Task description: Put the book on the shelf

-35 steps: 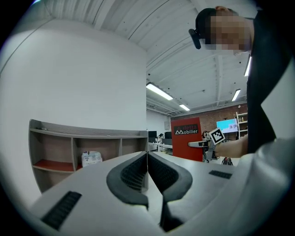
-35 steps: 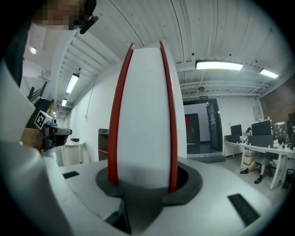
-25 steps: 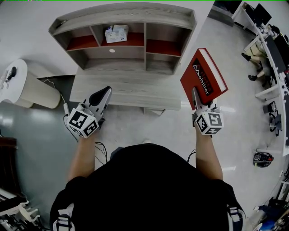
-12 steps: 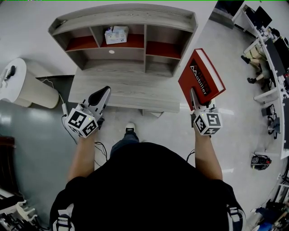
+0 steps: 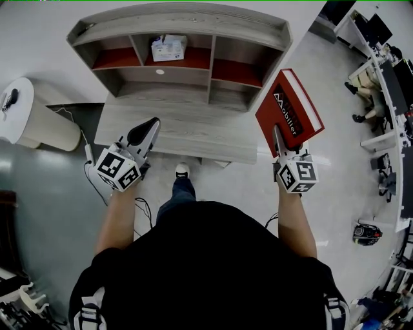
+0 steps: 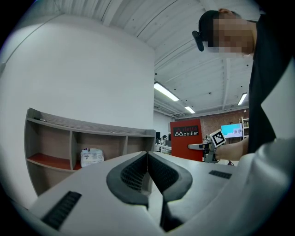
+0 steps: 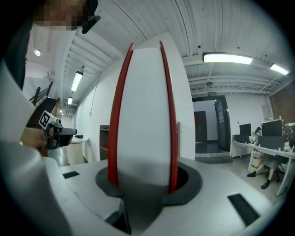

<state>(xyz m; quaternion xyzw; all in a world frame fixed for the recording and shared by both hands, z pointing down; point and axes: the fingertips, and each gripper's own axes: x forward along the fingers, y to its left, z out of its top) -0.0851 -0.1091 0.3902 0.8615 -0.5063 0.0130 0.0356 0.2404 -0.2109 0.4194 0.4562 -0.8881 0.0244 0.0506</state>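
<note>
the surface (image 5: 187, 132) is a pale grey wood-grain desk top set against a white wall, and the shelf (image 5: 181, 14) stands along its far half: a grey hutch split into open compartments, several floored with red boards. a white packet (image 5: 168, 47) lies in the upper middle compartment. the floor is light under the desk and darker grey to the left. the tongs' views show a white ribbed ceiling with strip lights, and a brick wall far off

left of the desk stands a white round stand (image 5: 35, 122) with a small dark object (image 5: 6, 98) on top, and a cable (image 5: 87, 164) trails on the floor beside it. along the right edge of the room runs a row of office desks (image 5: 390, 84) with monitors and seated people, well apart from the shelf. the person's shoe (image 5: 182, 170) shows just below the surface's front edge

the red book (image 5: 289, 111) is off the shelf, held upright in the air at the right end of the surface, beside the shelf's right side wall. its cover, with white lettering, faces the head camera. the right tongs (image 5: 279, 132) are clenched on its lower edge, with the white page block between the red covers filling the jaws in the right gripper view. the left tongs (image 5: 151, 124) are closed on nothing, pads together, over the surface's left front part, pointing toward the shelf
</note>
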